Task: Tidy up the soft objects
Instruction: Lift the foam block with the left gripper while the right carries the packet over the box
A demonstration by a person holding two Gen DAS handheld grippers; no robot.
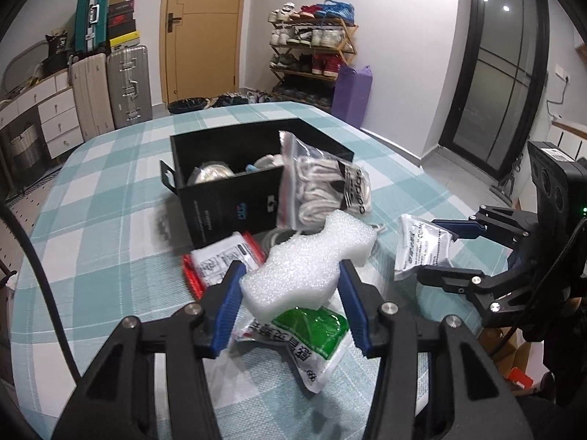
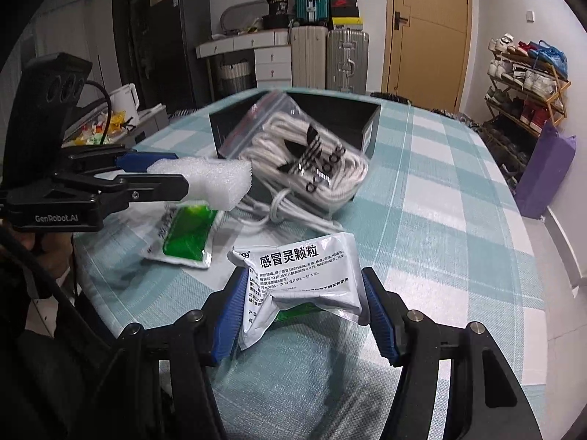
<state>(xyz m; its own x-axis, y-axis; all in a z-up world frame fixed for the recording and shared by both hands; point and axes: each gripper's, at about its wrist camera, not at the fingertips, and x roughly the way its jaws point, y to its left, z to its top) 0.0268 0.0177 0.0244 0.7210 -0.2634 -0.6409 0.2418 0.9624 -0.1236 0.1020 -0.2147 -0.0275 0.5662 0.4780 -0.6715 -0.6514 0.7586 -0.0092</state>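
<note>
Left wrist view first: the left gripper (image 1: 291, 286) has its blue pads closed against the sides of a white foam block (image 1: 306, 262), held up at the centre of the frame above the checked tablecloth (image 1: 110, 220). Below it, lower centre, lies a green sachet (image 1: 315, 333), and just left of the foam a red-edged packet (image 1: 223, 258). The black box (image 1: 234, 187), standing open at mid-frame, already has a few pale items inside, and a zip bag of white laces (image 1: 323, 183) leans half over its right edge. At the right edge of the frame the right gripper (image 1: 440, 251) pinches a white medicine sachet (image 1: 422, 249).

So the step, as I read it, is loading: both claws are carrying, and the box is the likely destination. The next move calls for lifting the foam forward over the box rim, and that leaning lace bag crowds the opening.

Right wrist view now: the right gripper (image 2: 304, 315) at lower centre grips the white medicine sachet (image 2: 301, 278) between its pads, crumpling it, and it looks raised off the cloth. At the left of the frame, the left gripper (image 2: 176, 170) reaches in level, roughly parallel to the table, with the white foam block (image 2: 212, 179) jutting from its tips. The zip bag of white laces (image 2: 297, 150), blurred, sits against the black box (image 2: 363, 124) in the upper middle, with the green sachet (image 2: 187, 234) at left centre.
</note>
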